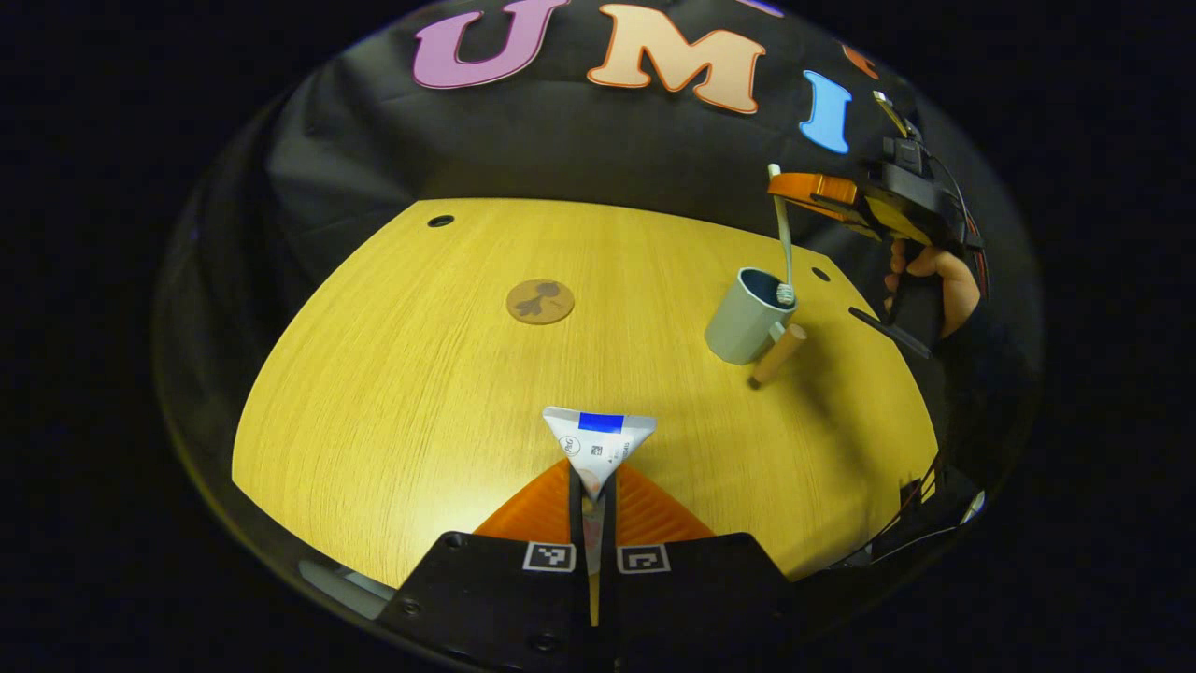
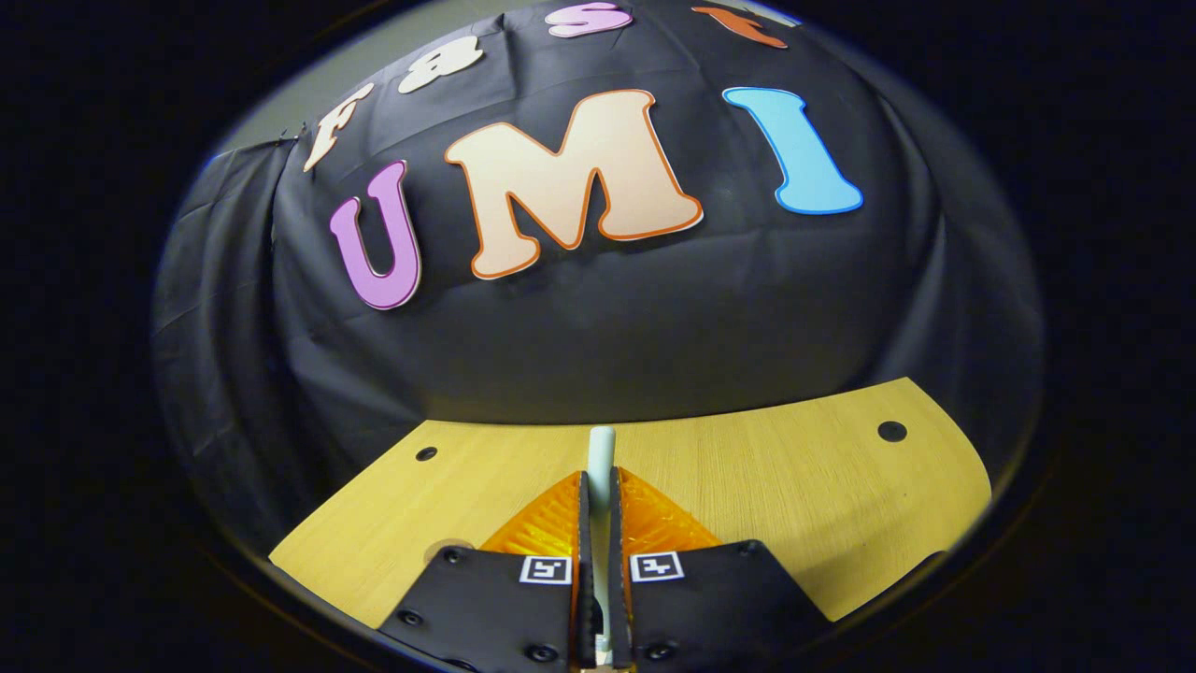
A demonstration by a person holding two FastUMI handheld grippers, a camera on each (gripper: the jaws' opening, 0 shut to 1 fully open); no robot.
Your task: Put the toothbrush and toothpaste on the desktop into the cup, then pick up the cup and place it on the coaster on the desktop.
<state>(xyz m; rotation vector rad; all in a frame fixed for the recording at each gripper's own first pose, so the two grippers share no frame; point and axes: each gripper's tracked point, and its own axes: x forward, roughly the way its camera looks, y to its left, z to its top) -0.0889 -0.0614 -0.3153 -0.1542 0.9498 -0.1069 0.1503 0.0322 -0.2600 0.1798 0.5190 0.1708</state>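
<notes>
Left claw (image 1: 592,495): closed on the toothpaste (image 1: 598,444), both fingers pressing its lower end, the tube's flat crimped end pointing forward above the worktop (image 1: 392,374). Cup (image 1: 747,316): farther right on the worktop, wooden handle toward the viewer. Coaster (image 1: 540,302): left of the cup, well apart. Right claw (image 2: 599,505): closed on the toothbrush (image 1: 783,234), bristle head hanging in the cup's mouth.

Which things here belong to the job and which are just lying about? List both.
Job:
- toothbrush, head down in the cup
- cup
- toothpaste, clamped in the left hand-held gripper
- coaster
- right hand-held gripper, holding the toothbrush

Lying about:
- nothing loose; just the desktop and booth wall
</notes>
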